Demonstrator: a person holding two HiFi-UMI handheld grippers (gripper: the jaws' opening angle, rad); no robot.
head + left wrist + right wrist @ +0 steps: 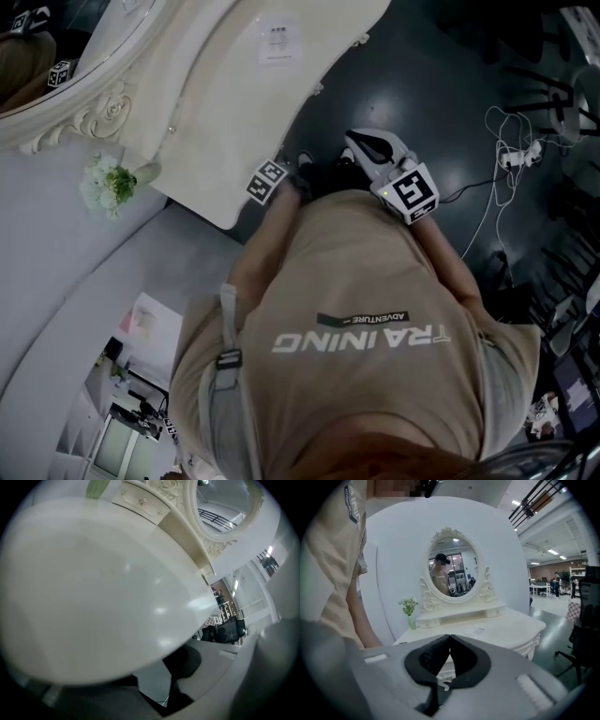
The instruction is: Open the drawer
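Left gripper point(159, 679), jaws apart and empty, sits close to the glossy white bench point(93, 597). A small knobbed drawer point(140, 501) lies at 12 o'clock, beside the oval mirror point(225, 503). Right gripper point(450, 639), jaws together, faces the bench, with shiny floor point(553, 634) at 3 o'clock.

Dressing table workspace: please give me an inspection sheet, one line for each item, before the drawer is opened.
Surface: white dressing table, oval mirror at its back.
Job's things: small drawers under the mirror, shut.
Clutter: flower vase and paper card on the top.
Grippers: left tongs open, close to the table's edge; right tongs shut, empty, held back from the table.
Cables: power strip with white cables on the dark floor.
Surroundings: white backdrop wall, black chair, open hall behind.
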